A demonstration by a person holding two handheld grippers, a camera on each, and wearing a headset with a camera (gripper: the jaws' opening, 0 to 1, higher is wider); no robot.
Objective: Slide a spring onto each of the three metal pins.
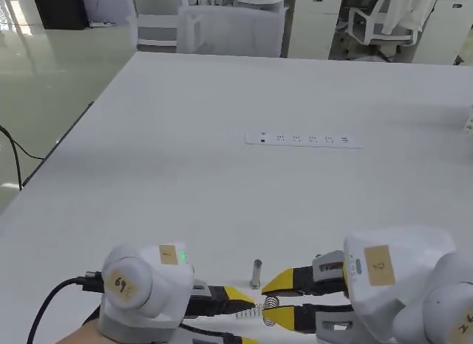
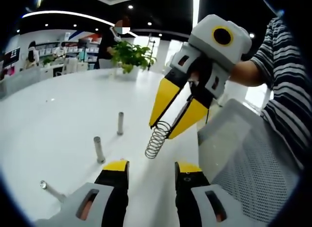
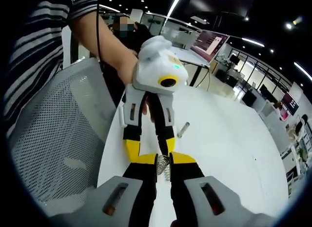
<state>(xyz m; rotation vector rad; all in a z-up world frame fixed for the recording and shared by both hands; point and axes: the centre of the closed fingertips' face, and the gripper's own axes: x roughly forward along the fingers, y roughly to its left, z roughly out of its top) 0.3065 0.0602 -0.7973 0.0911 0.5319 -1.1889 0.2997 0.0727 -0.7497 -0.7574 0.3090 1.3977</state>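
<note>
White workbench, power strip at twelve o'clock, glossy floor at ten o'clock, office chair at one o'clock.

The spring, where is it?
Low centre in the head view, the spring is pinched in the jaws of the right gripper, beside an upright pin.

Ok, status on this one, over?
Right tool shut on spring. Left tool open, empty. Three pins bare, two upright, one apparently lying flat. Nothing between spring and pins.
</note>
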